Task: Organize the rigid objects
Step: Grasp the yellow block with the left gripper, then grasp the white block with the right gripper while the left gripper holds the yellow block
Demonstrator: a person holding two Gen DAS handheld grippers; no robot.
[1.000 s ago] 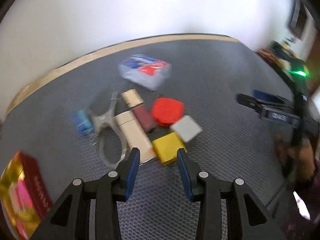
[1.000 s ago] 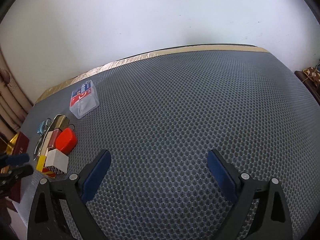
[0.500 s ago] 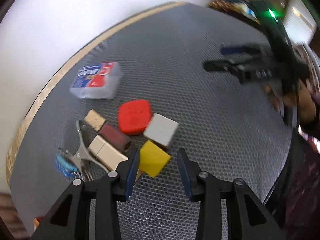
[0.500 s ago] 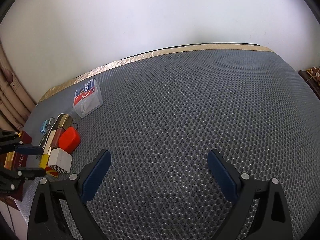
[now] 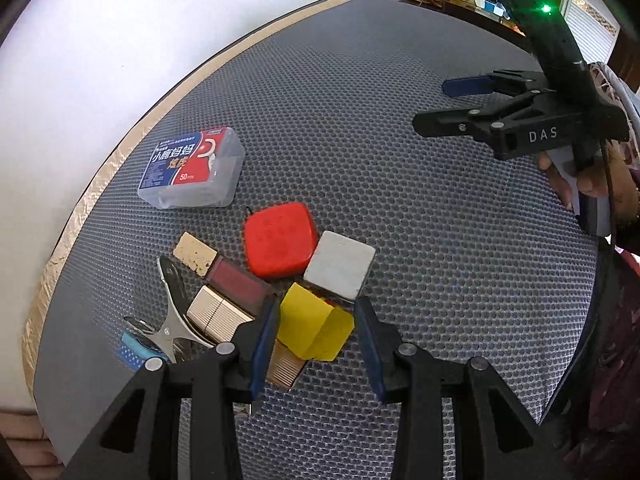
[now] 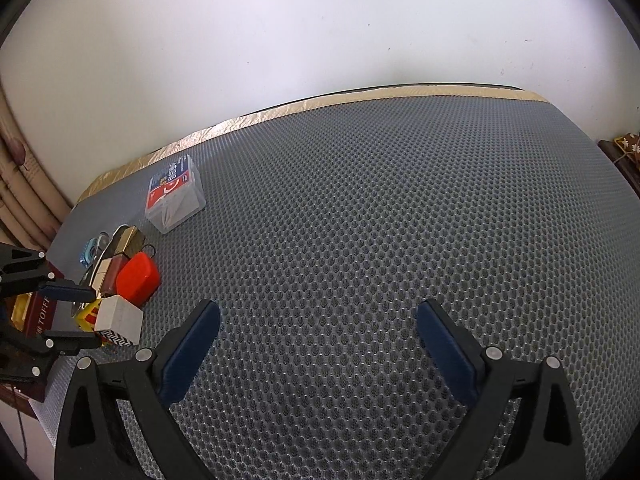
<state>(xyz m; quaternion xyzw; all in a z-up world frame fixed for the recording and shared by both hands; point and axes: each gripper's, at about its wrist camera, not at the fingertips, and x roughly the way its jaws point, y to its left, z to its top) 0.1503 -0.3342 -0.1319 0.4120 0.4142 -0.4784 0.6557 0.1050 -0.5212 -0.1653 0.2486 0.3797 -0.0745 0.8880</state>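
The left gripper (image 5: 316,344) is straddling the yellow block (image 5: 314,326) on the table (image 5: 400,200), fingers parted, not pinching. It looks rigid, light, smooth; flat opposite sides are offering the best hold. The right gripper (image 6: 318,354) is hovering wide apart, holding nothing.

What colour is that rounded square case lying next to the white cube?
Red. The rounded case shows best in the left wrist view, touching the white cube.
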